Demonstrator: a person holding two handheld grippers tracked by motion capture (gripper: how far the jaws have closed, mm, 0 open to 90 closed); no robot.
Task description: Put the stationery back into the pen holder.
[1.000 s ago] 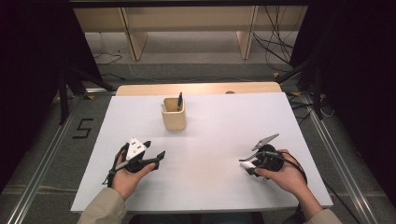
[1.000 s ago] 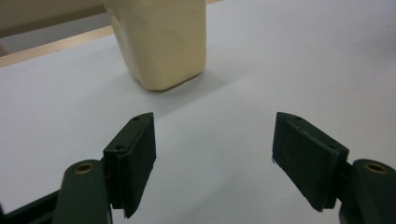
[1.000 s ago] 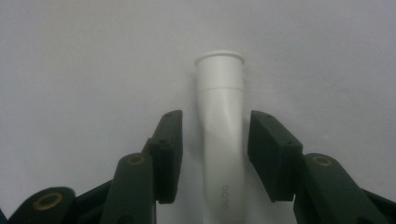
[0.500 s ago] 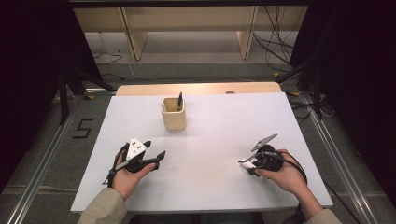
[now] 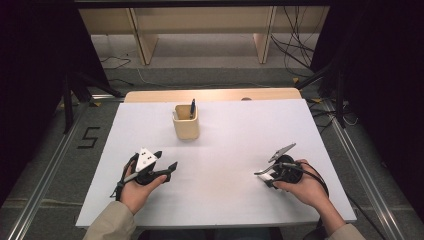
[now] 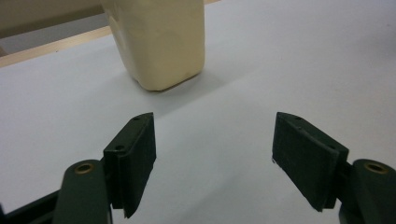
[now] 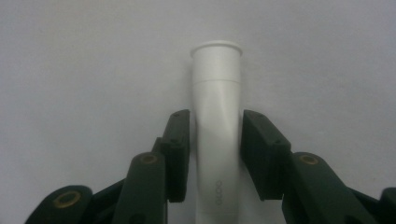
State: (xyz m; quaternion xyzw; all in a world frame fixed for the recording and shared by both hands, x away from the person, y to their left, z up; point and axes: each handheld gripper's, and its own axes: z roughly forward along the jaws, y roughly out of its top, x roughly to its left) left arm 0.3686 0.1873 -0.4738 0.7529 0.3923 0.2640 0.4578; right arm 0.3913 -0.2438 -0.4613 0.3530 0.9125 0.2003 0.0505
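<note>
The right gripper (image 7: 215, 154) has its two black jaws set against the flanks of a white tube (image 7: 217, 135); they have just been closing, and the pads now sit tight on both sides of it. The tube lies low over the white table (image 5: 225, 200), at the near right. Its long axis runs straight along the jaws, and its flanged, rounded end points away from the hand, past the fingertips. In the high view the right gripper (image 5: 270, 172) faces left across the sheet, so the tube's free end points toward the table's middle.

The left gripper (image 6: 215, 163) rests at the near left with its jaws spread wide and nothing between them. Ahead of it, well apart, stands a cream holder (image 5: 186, 121) near the far edge of the table, upright, with a dark pen (image 5: 192, 107) standing in it. Bare table lies between the tube and the holder.
</note>
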